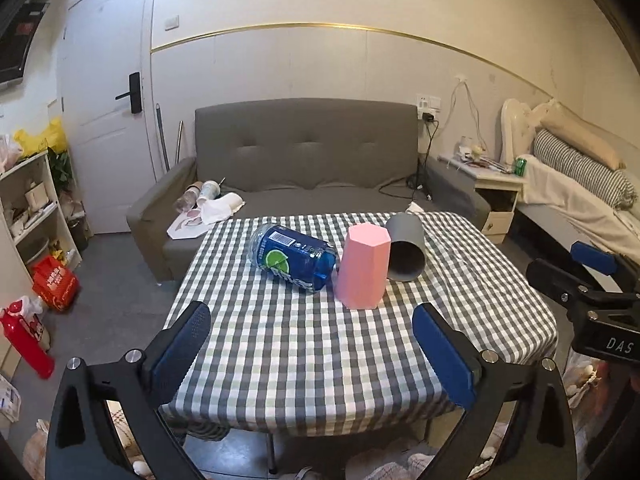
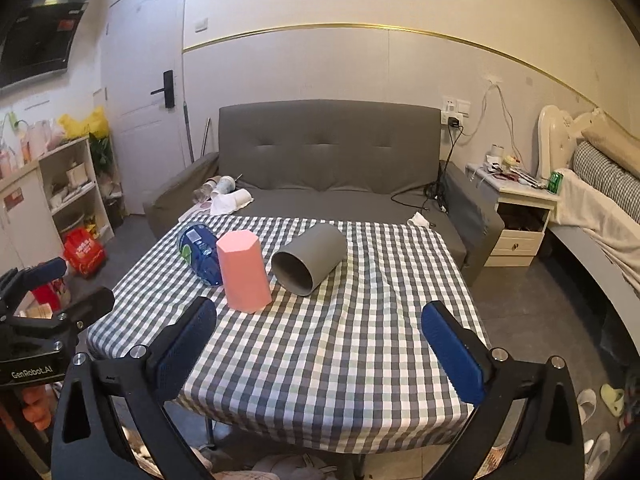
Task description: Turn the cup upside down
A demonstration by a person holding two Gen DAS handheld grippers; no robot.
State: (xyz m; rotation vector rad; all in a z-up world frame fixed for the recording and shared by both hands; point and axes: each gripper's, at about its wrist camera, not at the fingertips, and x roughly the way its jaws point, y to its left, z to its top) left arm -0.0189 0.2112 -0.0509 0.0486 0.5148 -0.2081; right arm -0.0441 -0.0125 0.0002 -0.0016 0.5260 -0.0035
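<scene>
A pink faceted cup [image 1: 363, 266] [image 2: 243, 272] stands on the checkered table, wider end down. A grey cup [image 1: 405, 247] [image 2: 310, 258] lies on its side just behind and right of it, its open mouth facing me. A blue bottle [image 1: 294, 257] [image 2: 199, 251] lies on its side left of the pink cup. My left gripper [image 1: 312, 350] is open and empty above the table's near edge, short of the cups. My right gripper [image 2: 320, 354] is open and empty, also near the front edge; it shows at the right of the left wrist view [image 1: 580, 280].
The table with its checkered cloth [image 1: 304, 360] [image 2: 360, 352] stands before a grey sofa [image 1: 304, 148] holding cups and paper. A shelf [image 1: 28, 208] is at the left, a nightstand [image 2: 520, 216] and a bed [image 2: 600, 200] at the right.
</scene>
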